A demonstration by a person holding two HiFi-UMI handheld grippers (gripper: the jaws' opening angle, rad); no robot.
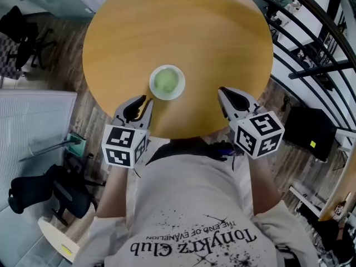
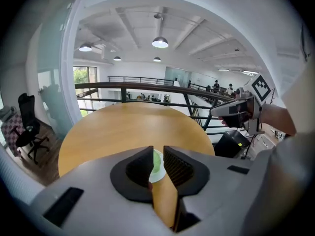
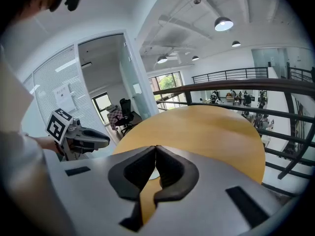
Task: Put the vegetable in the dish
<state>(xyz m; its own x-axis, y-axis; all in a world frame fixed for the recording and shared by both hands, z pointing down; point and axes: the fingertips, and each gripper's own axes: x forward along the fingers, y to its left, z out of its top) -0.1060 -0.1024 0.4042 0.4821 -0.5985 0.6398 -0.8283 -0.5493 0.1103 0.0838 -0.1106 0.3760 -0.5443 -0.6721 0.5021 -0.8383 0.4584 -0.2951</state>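
The dish (image 1: pixel 151 85), holding the vegetable (image 1: pixel 166 81), is sitting near the table's (image 1: pixel 183 26) near edge. Flanking it, the left gripper (image 1: pixel 146 100) is hovering slightly parted and empty, and the right gripper (image 1: pixel 221 90) is hovering clenched on nothing. A railing (image 1: pixel 311 43) is curving past the right edge.

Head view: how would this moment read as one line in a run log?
vegetable: in dish | left gripper: jaws slightly apart, empty | right gripper: shut, empty
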